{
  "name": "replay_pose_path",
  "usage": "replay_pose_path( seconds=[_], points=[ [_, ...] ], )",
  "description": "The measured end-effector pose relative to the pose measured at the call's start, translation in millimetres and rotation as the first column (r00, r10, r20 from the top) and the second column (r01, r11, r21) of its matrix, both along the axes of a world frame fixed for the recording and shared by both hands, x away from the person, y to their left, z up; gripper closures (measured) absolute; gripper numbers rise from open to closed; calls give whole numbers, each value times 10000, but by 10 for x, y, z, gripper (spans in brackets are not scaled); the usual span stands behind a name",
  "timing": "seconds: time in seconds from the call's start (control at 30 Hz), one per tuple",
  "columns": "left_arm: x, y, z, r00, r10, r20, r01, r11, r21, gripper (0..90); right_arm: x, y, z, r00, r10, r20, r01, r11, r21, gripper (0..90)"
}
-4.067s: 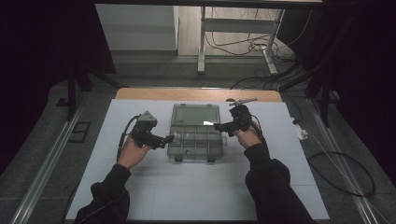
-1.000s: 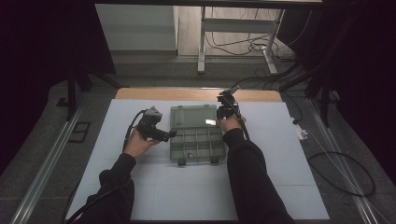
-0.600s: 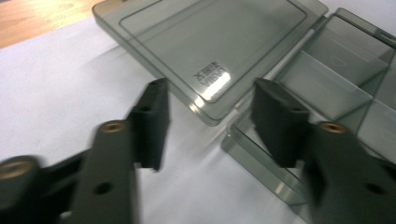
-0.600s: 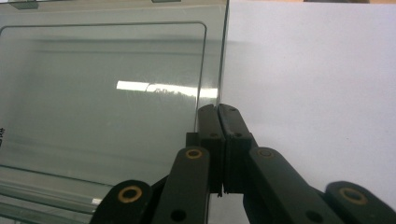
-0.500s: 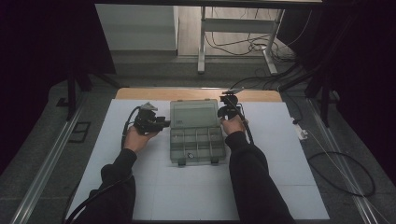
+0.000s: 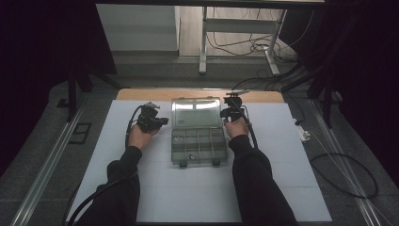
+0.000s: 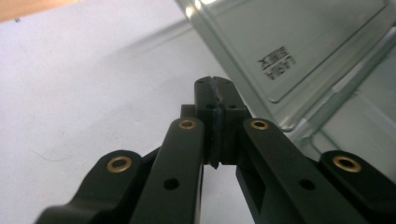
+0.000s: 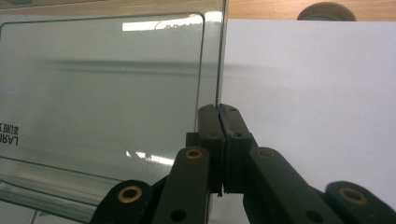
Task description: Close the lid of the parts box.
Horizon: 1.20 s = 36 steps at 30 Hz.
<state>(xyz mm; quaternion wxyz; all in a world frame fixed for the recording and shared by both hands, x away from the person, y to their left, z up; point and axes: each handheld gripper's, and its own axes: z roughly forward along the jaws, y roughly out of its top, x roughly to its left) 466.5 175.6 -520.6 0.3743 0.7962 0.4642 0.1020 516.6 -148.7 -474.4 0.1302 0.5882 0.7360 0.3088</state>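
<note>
Two grippers, one clear compartment box, one white table.

Item: compartment box (image 6: 197, 133), transparent plastic, at the centre of the table (image 6: 291, 179). Lid (image 6: 196, 112) swung back toward 12 o'clock and standing open; divided tray (image 6: 199, 147) at 6 o'clock of it, with a small dark piece in a near cell.

Item: left gripper (image 6: 162, 122), at 9 o'clock of the lid, just beside its edge. Jaws have just been closing and now meet pad to pad with nothing between them, as the left gripper view (image 7: 215, 86) confirms.

Item: right gripper (image 6: 231, 100), at 3 o'clock of the lid, jaws pressed together, empty, tips level with the lid's side edge (image 8: 218, 108).

Step in hand, by judgement: lid opened, both tools flanking it. Next move likely calls for a closed tip to push the lid down or reach into a cell.
</note>
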Motion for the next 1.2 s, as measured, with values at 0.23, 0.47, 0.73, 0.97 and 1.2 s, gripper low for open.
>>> replay_pose_path(
  seconds=[0.23, 0.47, 0.73, 0.97, 1.2],
  points=[
    [85, -100, -112, 9995, -79, -299, 80, 10000, 44, 888, -47, -16, 19, 9996, 20, 269, -22, 10000, 90, 889],
    [134, -210, -147, 9993, -152, -350, 154, 9999, 53, 888, -90, -15, 49, 9988, 62, 493, -65, 9999, 77, 889],
    [239, -238, -129, 9994, 87, -343, -94, 9998, -202, 888, -140, -29, 69, 9968, 152, 781, -155, 9999, 38, 890],
    [309, -238, -68, 9994, 292, -201, -300, 9987, -413, 888, -185, -35, 87, 9953, 171, 951, -173, 9998, 14, 890],
    [331, -223, 3, 9998, 143, 115, -136, 9981, -593, 887, -247, -69, 95, 9928, 215, 1178, -225, 9997, 72, 890]
  ],
)
